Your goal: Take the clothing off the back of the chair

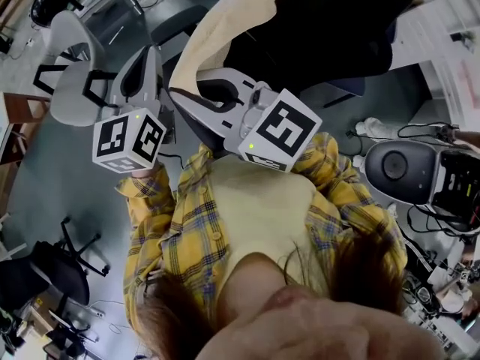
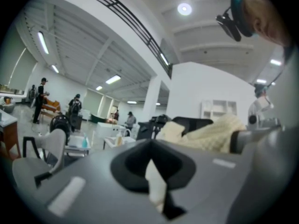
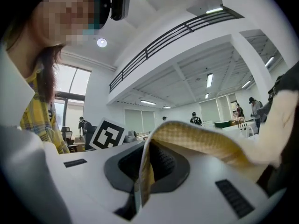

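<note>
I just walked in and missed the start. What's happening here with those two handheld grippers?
A person in a yellow plaid shirt holds a gripper in each hand. The left gripper and the right gripper are both shut on a cream garment held out in front of them.

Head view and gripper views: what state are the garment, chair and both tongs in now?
Cream-yellow fabric garment: pinched by both tongs, draped against the chair.
Black chair back: partly covered by the garment.
Left tongs: shut on the garment.
Right tongs: shut on the garment.
</note>
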Motion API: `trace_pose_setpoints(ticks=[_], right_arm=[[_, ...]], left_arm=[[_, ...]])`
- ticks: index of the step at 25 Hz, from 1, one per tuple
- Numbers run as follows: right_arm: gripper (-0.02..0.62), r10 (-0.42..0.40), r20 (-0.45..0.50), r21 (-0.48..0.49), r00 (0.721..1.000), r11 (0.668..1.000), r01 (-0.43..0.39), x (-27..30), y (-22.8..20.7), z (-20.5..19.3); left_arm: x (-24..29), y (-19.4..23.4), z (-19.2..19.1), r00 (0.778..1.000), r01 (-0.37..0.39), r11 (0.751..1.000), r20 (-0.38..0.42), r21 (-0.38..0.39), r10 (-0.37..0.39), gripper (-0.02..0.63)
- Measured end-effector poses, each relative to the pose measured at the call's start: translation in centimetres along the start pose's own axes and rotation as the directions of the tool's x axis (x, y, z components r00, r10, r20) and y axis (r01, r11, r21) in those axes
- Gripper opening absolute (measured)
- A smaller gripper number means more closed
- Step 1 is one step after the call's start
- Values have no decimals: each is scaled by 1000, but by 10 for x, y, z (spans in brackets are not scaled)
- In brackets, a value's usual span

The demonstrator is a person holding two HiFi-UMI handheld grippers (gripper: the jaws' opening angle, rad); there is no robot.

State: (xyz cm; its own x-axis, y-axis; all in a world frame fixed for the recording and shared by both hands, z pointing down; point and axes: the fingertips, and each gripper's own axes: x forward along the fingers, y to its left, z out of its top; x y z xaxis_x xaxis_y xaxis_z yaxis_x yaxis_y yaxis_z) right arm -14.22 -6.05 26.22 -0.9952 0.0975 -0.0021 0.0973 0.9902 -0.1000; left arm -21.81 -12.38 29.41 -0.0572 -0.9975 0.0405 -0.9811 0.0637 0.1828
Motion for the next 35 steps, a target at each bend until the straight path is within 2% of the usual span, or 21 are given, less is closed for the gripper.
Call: trace_pose_setpoints(ticks=[6, 9, 16, 20, 23, 25, 29, 35], right_arm=[[14, -136, 76, 22, 988, 991, 135, -11, -56, 25], [14, -167, 101, 46, 981, 986, 163, -14, -74, 37], [14, -64, 92, 87, 994, 995, 56, -5, -44, 29], [14, 61, 73, 131, 995, 989, -71, 6, -14, 21], [14, 167, 57, 142, 984, 974, -174, 14, 12, 15], [14, 210, 54, 146, 976, 965, -216, 18, 22, 14], [14, 235, 47, 146, 971, 960, -240, 23, 30, 14], [14, 217, 13, 112, 976, 970, -217, 39, 31, 5]], left_arm=[[-3, 10, 7, 1000, -27, 1000, 13, -3, 27, 3], [0, 16, 8, 999, -36, 999, 11, -5, 36, 3], [-5, 16, 7, 999, -46, 999, 18, -1, 46, 3], [-7, 22, 5, 998, -66, 998, 18, -6, 66, 3], [-8, 26, 4, 996, -87, 996, 19, -9, 87, 3], [-11, 28, 5, 994, -102, 995, 23, -11, 103, 3], [-23, 38, 9, 990, -135, 991, 33, -19, 136, 3], [-41, 54, 16, 984, -163, 986, 63, -17, 164, 3]])
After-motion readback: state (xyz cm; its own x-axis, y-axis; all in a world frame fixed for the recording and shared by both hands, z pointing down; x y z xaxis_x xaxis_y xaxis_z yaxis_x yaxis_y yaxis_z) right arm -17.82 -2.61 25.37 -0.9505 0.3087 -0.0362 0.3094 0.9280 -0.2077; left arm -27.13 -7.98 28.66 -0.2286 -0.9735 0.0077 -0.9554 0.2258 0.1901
